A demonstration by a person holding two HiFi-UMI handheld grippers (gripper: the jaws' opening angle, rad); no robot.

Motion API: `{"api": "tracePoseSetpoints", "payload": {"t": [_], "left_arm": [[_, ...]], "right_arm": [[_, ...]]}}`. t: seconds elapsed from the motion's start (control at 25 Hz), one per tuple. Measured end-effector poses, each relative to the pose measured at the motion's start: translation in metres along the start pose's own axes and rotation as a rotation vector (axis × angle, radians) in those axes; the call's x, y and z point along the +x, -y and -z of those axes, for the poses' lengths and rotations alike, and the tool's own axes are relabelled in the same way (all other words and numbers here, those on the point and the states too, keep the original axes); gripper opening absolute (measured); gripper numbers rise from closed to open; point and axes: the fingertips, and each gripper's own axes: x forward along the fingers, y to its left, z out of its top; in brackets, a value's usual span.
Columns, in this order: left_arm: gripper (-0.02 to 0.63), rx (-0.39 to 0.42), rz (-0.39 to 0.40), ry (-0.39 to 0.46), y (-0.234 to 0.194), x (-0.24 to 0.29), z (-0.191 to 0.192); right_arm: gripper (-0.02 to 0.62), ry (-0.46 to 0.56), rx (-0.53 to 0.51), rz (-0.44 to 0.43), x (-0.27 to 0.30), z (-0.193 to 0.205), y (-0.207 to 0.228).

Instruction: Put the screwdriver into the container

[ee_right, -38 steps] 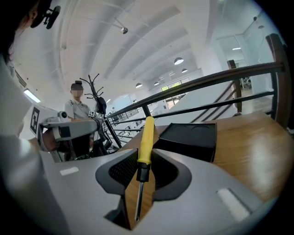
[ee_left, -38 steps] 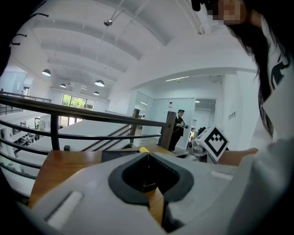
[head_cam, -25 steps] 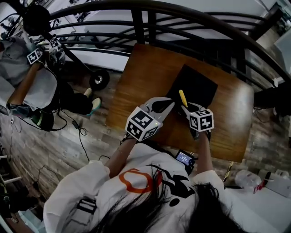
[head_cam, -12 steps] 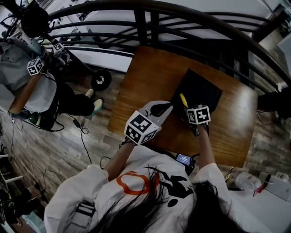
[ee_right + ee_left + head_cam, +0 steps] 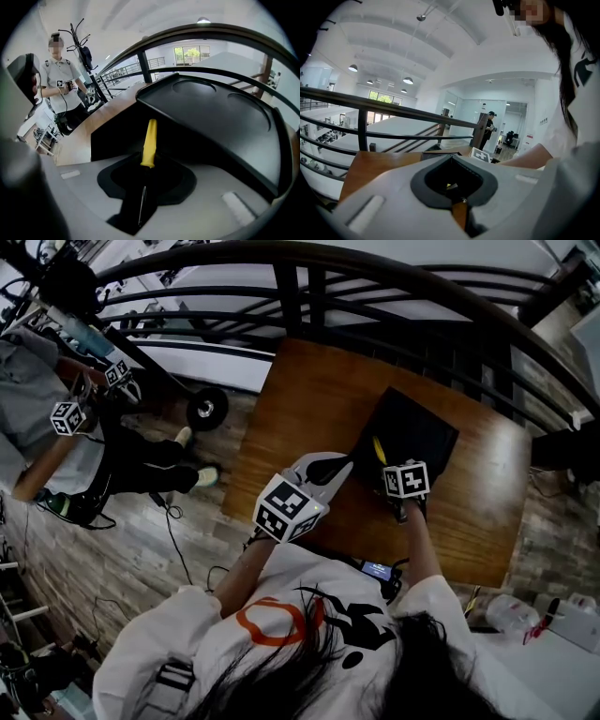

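Head cam steeply down on table (image 5: 309, 399); gripper cams low, close, toward railing (image 5: 393, 108); table shared.

Black container (image 5: 419, 424) on wooden table (image 5: 305, 395)

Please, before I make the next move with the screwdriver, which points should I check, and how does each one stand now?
1. Grip: the right tool is closed on the shaft of the screwdriver, with the yellow handle pointing forward. Ok.
2. Screwdriver inside the container: not ok; the handle is in front of its near wall.
3. Room in the container: no object shows in it. Ok.
4. Left tool: shut, empty, to the left of the container. Ok.
5. Container flat on the table: ok; whether it would slide, cannot tell.
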Motion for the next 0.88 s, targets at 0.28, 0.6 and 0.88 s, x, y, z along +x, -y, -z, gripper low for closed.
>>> {"api": "tracePoseSetpoints", "payload": {"t": [0.28, 0.6, 0.88], "left_arm": [[0.000, -0.001, -0.005, -0.005, -0.008, -0.003, -0.005], [0.000, 0.000, -0.004, -0.008, 0.007, -0.002, 0.004], [0.000, -0.003, -0.019, 0.001, 0.004, -0.007, 0.000]], "right_arm": [[0.168, 0.013, 0.008, -0.052, 0.000, -0.007, -0.010], [0.184, 0.137, 0.037, -0.043, -0.034, -0.013, -0.012], [0.160, 0.313, 0.048, -0.076, -0.090, -0.038, -0.045]]}}
